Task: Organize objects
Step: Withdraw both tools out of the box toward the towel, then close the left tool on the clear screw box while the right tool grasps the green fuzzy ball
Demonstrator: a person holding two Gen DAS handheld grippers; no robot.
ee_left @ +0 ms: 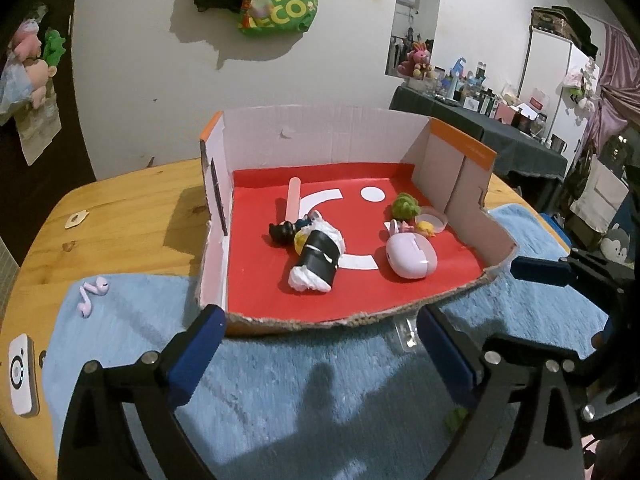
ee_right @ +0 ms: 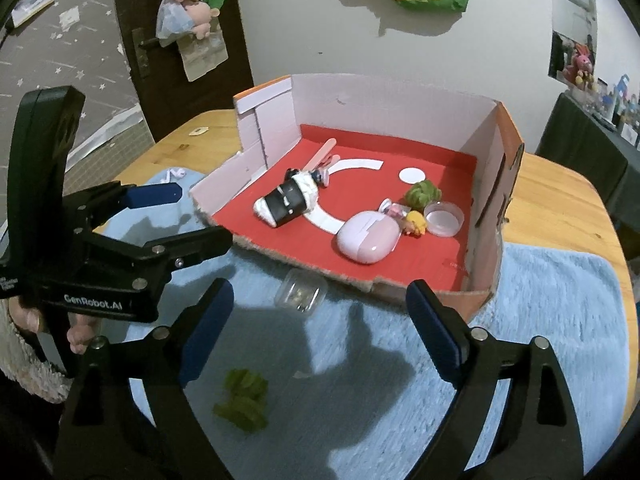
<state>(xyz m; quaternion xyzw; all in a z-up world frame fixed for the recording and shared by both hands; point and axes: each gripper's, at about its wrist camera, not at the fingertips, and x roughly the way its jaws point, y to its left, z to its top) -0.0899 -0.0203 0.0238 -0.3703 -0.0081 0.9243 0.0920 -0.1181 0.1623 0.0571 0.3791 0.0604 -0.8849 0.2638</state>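
Note:
A cardboard box (ee_left: 320, 148) with a red floor holds a black-and-white roll (ee_left: 318, 258), a pink earbud case (ee_left: 410, 256), a green ball (ee_left: 405, 206), a pink stick (ee_left: 292, 198) and small toys. The box also shows in the right wrist view (ee_right: 496, 152). My left gripper (ee_left: 320, 344) is open and empty, just before the box's torn front edge. My right gripper (ee_right: 320, 320) is open and empty over the blue towel (ee_right: 540, 320). A small clear case (ee_right: 300, 292) and a green scrunchie (ee_right: 242, 400) lie on the towel near it. Pink earbuds (ee_left: 92, 294) lie left of the box.
A white device (ee_left: 22, 372) lies at the wooden table's (ee_left: 128, 216) left edge. A small tag (ee_left: 76, 219) lies further back. A dark cluttered table (ee_left: 500, 128) stands at the back right. Bags hang on the wall.

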